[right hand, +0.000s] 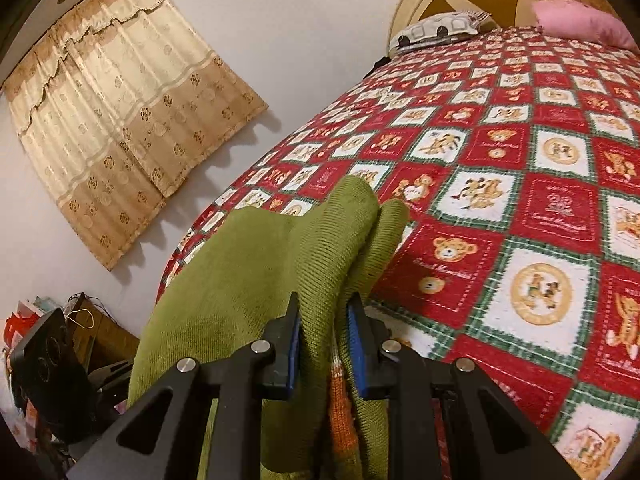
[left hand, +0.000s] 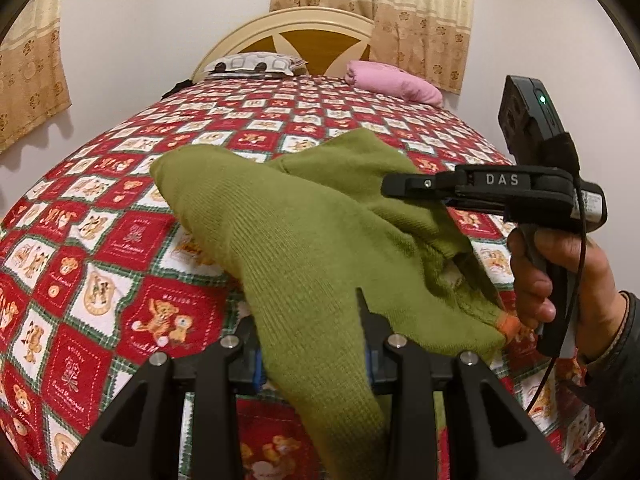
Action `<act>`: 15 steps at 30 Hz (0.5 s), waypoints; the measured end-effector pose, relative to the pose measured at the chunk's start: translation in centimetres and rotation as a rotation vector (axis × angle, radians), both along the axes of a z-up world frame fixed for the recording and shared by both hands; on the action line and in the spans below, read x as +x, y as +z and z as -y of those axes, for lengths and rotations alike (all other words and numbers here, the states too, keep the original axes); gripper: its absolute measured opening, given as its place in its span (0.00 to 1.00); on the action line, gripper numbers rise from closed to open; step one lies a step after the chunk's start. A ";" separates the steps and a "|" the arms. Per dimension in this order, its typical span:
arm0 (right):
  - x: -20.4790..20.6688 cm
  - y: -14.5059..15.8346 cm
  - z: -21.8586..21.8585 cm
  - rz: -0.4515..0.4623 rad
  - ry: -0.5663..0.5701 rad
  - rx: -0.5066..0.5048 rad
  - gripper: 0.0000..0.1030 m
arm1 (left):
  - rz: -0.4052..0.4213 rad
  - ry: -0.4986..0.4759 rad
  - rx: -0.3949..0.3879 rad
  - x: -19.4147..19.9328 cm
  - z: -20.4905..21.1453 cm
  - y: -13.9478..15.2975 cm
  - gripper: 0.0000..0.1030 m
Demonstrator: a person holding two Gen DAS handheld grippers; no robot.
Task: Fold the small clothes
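A green knit garment (left hand: 304, 248) with an orange trim (left hand: 510, 325) hangs bunched above the bed, held by both grippers. In the left wrist view, my left gripper (left hand: 312, 320) is shut on a thick fold of it, and the cloth covers the left finger. My right gripper (left hand: 390, 186) comes in from the right, carried by a hand (left hand: 560, 280), with its fingers lying against the garment's far side. In the right wrist view, my right gripper (right hand: 324, 304) is shut on the green garment (right hand: 248, 264). The orange trim (right hand: 342, 412) hangs just below its blue pads (right hand: 358, 352).
The bed carries a red, white and green teddy-bear quilt (left hand: 100, 264). A grey patterned pillow (left hand: 252, 65) and a pink pillow (left hand: 392, 82) lie by the cream headboard (left hand: 312, 24). Beige curtains (right hand: 120, 120) hang on the wall. Bags and clutter (right hand: 28, 320) sit on the floor left of the bed.
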State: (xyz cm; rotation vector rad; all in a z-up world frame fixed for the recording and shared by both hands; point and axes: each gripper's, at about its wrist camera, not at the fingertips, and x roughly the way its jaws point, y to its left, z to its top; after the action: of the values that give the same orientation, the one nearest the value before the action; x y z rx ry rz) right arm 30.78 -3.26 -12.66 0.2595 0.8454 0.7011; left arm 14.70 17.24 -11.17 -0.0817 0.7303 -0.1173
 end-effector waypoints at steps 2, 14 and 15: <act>0.4 -0.2 -0.9 -0.007 0.012 -0.004 0.20 | -0.005 0.009 -0.001 0.0 -0.4 -0.2 0.34; 1.4 -1.5 -4.2 -0.042 0.068 -0.005 0.20 | -0.022 0.059 0.000 -0.9 -2.8 -0.9 0.34; 1.5 -1.7 -4.2 -0.047 0.069 -0.003 0.20 | -0.025 0.060 -0.002 -0.9 -2.9 -1.0 0.34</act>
State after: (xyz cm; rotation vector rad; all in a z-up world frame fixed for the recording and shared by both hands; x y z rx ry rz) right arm 32.30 0.98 -14.31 0.2454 0.9035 0.7603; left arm 13.81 20.09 -12.21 -0.1073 0.7519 -0.0595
